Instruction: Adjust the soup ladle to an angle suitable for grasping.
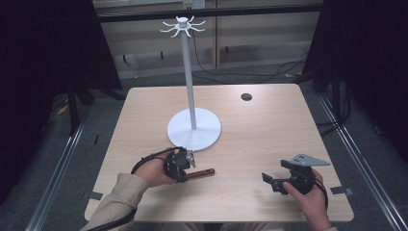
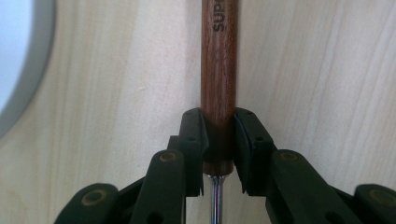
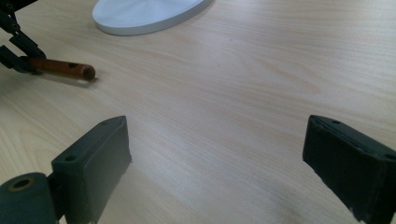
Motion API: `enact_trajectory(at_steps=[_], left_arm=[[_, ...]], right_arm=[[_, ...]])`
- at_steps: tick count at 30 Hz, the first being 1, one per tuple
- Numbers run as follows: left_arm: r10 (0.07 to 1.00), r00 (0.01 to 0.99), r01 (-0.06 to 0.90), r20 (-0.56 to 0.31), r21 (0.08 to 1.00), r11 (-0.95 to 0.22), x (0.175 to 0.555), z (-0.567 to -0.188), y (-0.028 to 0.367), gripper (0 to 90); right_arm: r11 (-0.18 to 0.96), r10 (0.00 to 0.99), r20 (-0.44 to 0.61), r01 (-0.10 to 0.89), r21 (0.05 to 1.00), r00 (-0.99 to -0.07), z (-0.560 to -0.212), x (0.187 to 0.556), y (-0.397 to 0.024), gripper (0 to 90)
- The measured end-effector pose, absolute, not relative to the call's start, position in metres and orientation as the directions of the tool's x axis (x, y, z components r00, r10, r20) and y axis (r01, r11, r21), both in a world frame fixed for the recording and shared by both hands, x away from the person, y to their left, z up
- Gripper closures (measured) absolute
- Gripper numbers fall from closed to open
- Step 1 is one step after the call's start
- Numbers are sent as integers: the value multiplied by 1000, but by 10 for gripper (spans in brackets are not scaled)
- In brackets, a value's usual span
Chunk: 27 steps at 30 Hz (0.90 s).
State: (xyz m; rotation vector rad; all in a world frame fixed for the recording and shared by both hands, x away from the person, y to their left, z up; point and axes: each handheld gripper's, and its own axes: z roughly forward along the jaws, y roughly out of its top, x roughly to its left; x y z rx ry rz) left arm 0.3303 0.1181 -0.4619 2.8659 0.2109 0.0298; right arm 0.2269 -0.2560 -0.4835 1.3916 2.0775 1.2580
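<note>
Wooden handle [image 2: 218, 70], round and dark reddish-brown with a fine straight grain and dark lettering printed near its far end, lies flat on the pale laminate table [image 1: 260, 139], just in front of the white stand base [image 1: 194, 129]. At its near end a thin bright metal shank [image 2: 215, 196] runs out of the wood, polished and cylindrical. The left gripper [image 2: 219, 140] is clamped on it: both black pads [image 2: 194, 135] press the sides of the handle close to where wood meets metal, the hand [image 1: 153, 169] low at the table's near left. From the base, a smooth flat disc, a slim white pole [image 1: 189, 72] rises to a ring of curled hooks [image 1: 183, 26], all bare. Over on the near right, the right gripper [image 3: 217, 163] hangs above bare wood-grain with its blocky matte jaws spread wide, nothing between them. A small dark round cap [image 1: 246, 96] sits flush near the table's far edge.
</note>
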Motion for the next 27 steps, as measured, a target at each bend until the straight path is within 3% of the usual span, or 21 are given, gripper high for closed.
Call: enact_trajectory(at_steps=[2,4,5,13,21,27], left_arm=[[212,977,201,0,323,-925,329,-456,122,745],[176,984,159,27,310,-937,334,-444,129,745],[248,969,226,10,371,-901,330,-442,131,745],[339,941,281,11,534,-798,336,-410,162,747],[428,903,319,-27,709,-629,335,-384,189,748],[466,884,325,-45,774,-543,333,-379,203,748]], right_arm=[[125,869,184,564,817,-460,-483,227,-256,71],[122,869,187,565,816,-457,-483,227,-256,69],[125,868,184,563,817,-461,-484,227,-255,67],[116,874,185,562,819,-450,-483,227,-256,47],[104,874,192,558,823,-446,-483,227,-258,40],[101,876,192,558,824,-443,-483,226,-259,39]])
